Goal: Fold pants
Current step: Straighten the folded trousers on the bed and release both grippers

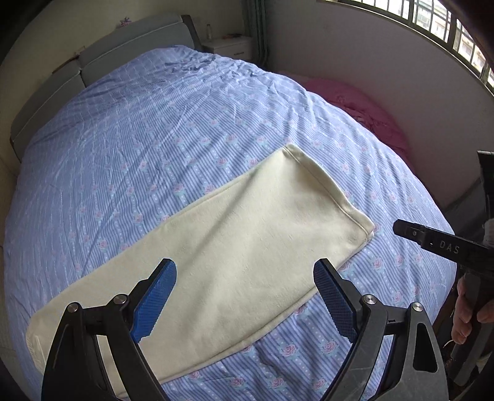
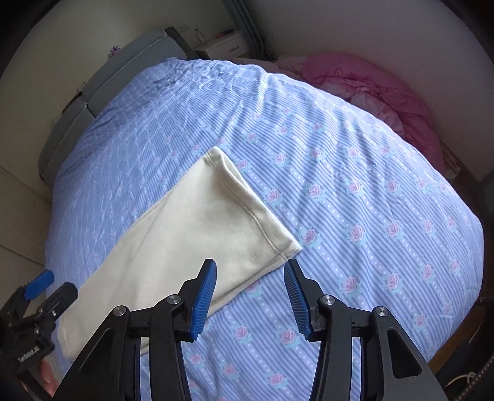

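Observation:
Cream pants (image 1: 222, 246) lie flat on the bed as a long folded strip, hem end toward the far right. In the right wrist view the pants (image 2: 197, 234) run from lower left to the hem near centre. My left gripper (image 1: 245, 271) is open and empty, held above the middle of the pants. My right gripper (image 2: 250, 271) is open and empty, just above the near hem corner. The right gripper also shows at the right edge of the left wrist view (image 1: 432, 240). The left gripper also shows at the lower left of the right wrist view (image 2: 34, 296).
The bed carries a blue striped floral cover (image 1: 154, 138). A pink blanket (image 2: 386, 95) is bunched at the far right by the wall. A grey headboard (image 1: 129, 43) and a white nightstand (image 1: 228, 46) stand at the far end. A barred window (image 1: 432, 21) is at upper right.

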`<state>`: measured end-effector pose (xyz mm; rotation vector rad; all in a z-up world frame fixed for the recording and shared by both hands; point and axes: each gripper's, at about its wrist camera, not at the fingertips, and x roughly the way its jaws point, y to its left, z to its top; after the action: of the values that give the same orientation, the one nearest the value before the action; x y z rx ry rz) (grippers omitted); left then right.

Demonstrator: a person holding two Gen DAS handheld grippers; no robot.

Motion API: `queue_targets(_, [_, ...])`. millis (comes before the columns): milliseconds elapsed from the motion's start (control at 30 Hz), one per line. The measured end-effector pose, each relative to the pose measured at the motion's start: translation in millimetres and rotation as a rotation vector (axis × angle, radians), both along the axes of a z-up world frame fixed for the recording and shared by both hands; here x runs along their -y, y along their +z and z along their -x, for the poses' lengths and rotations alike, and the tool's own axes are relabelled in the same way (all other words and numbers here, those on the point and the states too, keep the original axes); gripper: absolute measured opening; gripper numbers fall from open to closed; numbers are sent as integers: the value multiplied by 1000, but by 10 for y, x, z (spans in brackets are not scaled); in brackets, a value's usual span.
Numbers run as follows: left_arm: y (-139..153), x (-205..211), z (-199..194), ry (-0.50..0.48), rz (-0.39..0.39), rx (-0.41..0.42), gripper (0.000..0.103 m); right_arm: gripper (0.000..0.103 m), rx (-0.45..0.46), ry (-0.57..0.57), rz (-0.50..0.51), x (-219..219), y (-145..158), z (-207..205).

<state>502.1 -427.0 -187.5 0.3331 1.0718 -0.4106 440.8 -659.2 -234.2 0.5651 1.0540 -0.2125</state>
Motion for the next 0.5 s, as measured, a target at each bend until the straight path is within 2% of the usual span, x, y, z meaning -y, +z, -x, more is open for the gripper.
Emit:
queue_targets(233, [-318, 73, -95, 24, -18, -87, 91, 38, -134, -15, -25, 201, -611, -401])
queue_targets(333, [-364, 48, -116, 30, -33, -100, 91, 37, -170, -12, -34, 231, -769, -513])
queue_targets(400, [-376, 21, -150, 45, -37, -109, 91, 37, -231, -5, -27, 230, -895, -582])
queue_targets(500, [-361, -31, -191, 66, -22, -119, 91, 37, -269, -48, -70, 276, -1015, -579])
